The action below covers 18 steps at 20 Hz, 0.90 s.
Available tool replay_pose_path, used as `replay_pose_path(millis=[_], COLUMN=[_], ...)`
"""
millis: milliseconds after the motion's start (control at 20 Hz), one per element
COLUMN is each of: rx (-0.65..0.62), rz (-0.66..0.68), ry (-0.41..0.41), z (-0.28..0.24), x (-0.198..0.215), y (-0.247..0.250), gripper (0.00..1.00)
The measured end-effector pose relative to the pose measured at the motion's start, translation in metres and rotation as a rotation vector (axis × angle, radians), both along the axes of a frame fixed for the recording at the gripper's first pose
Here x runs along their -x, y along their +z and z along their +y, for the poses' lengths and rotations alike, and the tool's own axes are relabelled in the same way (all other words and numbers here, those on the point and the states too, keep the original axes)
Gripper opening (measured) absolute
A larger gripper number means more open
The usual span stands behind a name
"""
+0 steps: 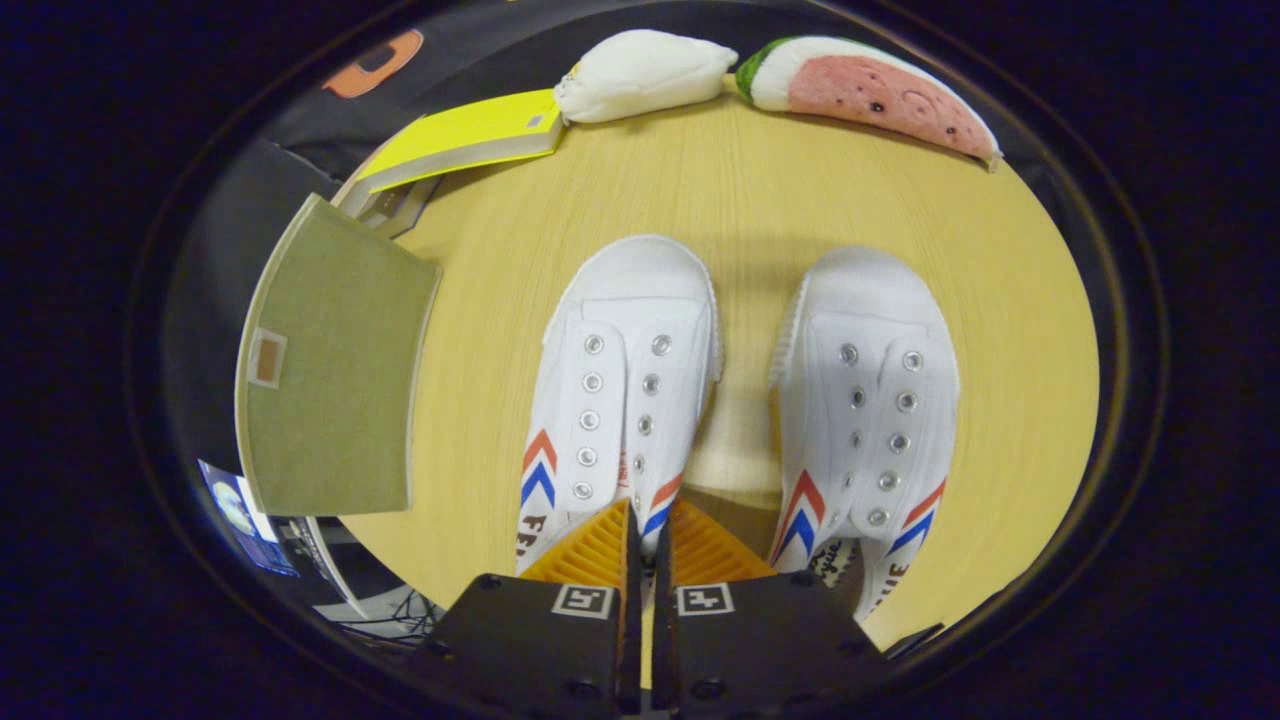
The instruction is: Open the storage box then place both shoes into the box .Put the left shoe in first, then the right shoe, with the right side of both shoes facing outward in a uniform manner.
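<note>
1. Hovering above the near rim of the wooden tabletop (760,200), the tool (645,530) has its two fingers drawn almost together with only a thin slit between them; whether they pinch the inner collar edge of the left shoe (620,380) I cannot tell
2. The left shoe lies just ahead of the fingers, its heel end hidden under them; the right shoe (870,410) lies beside it, apart, with a strip of bare wood between the two
3. Both shoes are white canvas with red and blue chevrons on the sides, and both lie upright on their soles; their long axes run away from the tool, roughly parallel, toes pointing toward the far side of the tabletop
4. Beyond the toes is a broad bare stretch of wood, reaching to a white plush toy (645,72) and a watermelon-slice plush (870,90) at the far rim
5. Left of the left shoe an olive-green flat panel (330,370) overhangs the tabletop's edge, and a yellow book (465,135) lies farther back on that side
6. Right of the right shoe the wood is bare out to the rim
</note>
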<state>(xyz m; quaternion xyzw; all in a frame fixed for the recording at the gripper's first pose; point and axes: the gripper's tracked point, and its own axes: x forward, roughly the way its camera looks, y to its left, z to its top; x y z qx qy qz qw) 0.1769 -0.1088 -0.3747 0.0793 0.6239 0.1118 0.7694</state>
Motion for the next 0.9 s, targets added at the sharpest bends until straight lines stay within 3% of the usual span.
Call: replay_pose_path(millis=[350,600,900], rx=[-0.15,-0.154,-0.186], rz=[-0.051,-0.138,-0.185], ry=[-0.054,0.021,0.098], z=[0.016,0.047,0.125], x=[0.017,0.026,0.026], y=[0.037,0.103,0.173], gripper=[0.05,0.06,0.06])
